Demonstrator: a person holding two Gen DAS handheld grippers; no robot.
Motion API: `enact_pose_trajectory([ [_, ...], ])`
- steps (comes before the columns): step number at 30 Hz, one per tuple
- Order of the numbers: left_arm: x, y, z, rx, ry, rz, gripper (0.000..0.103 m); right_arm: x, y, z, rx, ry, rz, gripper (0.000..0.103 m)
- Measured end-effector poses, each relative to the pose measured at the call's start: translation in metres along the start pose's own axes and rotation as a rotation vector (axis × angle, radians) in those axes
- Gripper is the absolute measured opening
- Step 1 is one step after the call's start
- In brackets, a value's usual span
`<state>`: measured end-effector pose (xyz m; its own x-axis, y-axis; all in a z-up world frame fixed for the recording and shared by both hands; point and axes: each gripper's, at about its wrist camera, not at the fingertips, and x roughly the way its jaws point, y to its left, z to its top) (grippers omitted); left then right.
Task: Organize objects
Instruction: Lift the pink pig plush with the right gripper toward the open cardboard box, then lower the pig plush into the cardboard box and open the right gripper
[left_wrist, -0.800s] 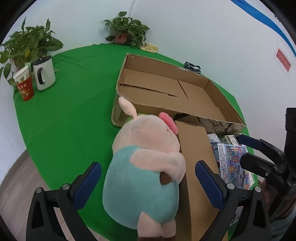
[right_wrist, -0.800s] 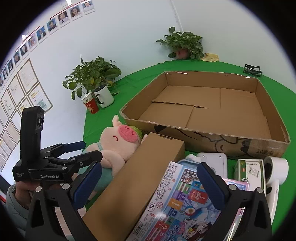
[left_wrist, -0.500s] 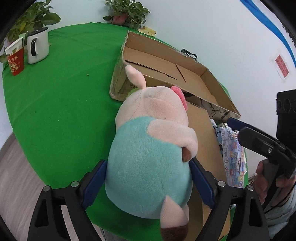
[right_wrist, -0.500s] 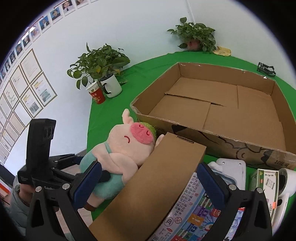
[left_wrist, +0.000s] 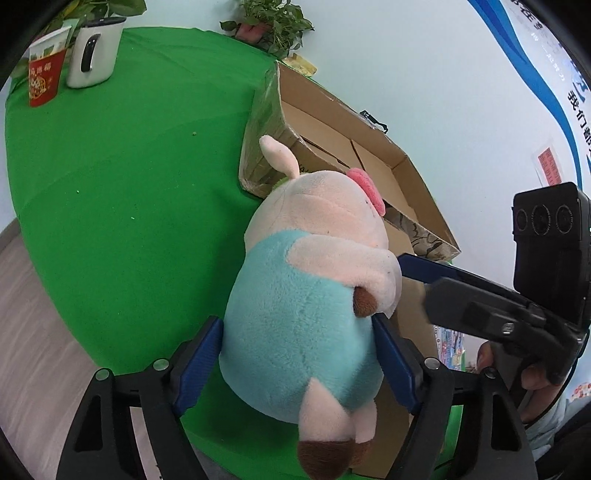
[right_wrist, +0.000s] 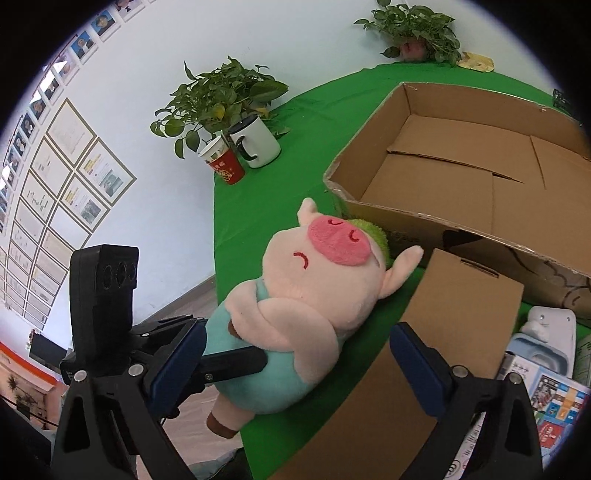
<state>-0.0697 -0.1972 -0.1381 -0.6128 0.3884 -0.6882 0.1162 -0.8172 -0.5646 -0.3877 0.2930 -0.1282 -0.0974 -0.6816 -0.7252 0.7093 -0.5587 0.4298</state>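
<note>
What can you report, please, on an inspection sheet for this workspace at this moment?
Surface: green tablecloth over the table.
Job's things: plush pig at the table's near edge; open cardboard box, nothing seen inside; flat carton beside the pig.
Clutter: red cup, white mug, colourful printed boxes.
Grippers: left gripper shut on the pig's body; right gripper open above pig and carton.
Cables: nothing seen.
Surroundings: potted plants, framed papers on wall.

Both grippers are black frames with silver screws; the left gripper (left_wrist: 297, 365) and right gripper (right_wrist: 297, 365) carry blue finger pads (left_wrist: 197, 363). Bare hand (left_wrist: 532, 373) lower right.
</note>
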Motion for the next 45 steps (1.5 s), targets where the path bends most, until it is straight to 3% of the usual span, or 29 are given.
enact_pose_trajectory([
  [3,0.0,0.003,-0.001,0.0,0.001,-0.01,0.077,0.013,0.006,0.003,0.0,0.037,-0.015,0.084],
  [11,-0.003,0.006,-0.005,-0.004,-0.01,-0.006,0.071,0.035,0.001,0.004,0.047,0.096,-0.043,0.082],
  [19,0.002,-0.004,0.003,0.033,-0.031,0.003,0.066,0.025,0.01,0.001,0.04,0.06,-0.049,0.067],
  [22,-0.016,-0.019,0.005,0.054,-0.071,-0.01,0.066,0.01,0.019,0.003,0.009,0.019,-0.063,0.066],
  [25,-0.031,-0.036,0.014,0.068,-0.134,0.023,0.066,-0.008,0.025,0.012,-0.008,-0.034,-0.055,0.066],
  [32,-0.042,-0.079,0.071,0.176,-0.242,0.026,0.066,-0.056,0.026,0.048,-0.061,-0.178,-0.067,0.066],
  [35,-0.027,-0.096,0.105,0.203,-0.263,0.024,0.066,-0.068,0.019,0.068,-0.081,-0.217,-0.082,0.066],
  [39,0.001,-0.117,0.153,0.22,-0.283,0.038,0.066,-0.069,0.005,0.096,-0.106,-0.239,-0.099,0.066],
  [45,0.043,-0.119,0.216,0.201,-0.27,0.06,0.066,-0.054,-0.028,0.131,-0.094,-0.222,-0.083,0.066],
])
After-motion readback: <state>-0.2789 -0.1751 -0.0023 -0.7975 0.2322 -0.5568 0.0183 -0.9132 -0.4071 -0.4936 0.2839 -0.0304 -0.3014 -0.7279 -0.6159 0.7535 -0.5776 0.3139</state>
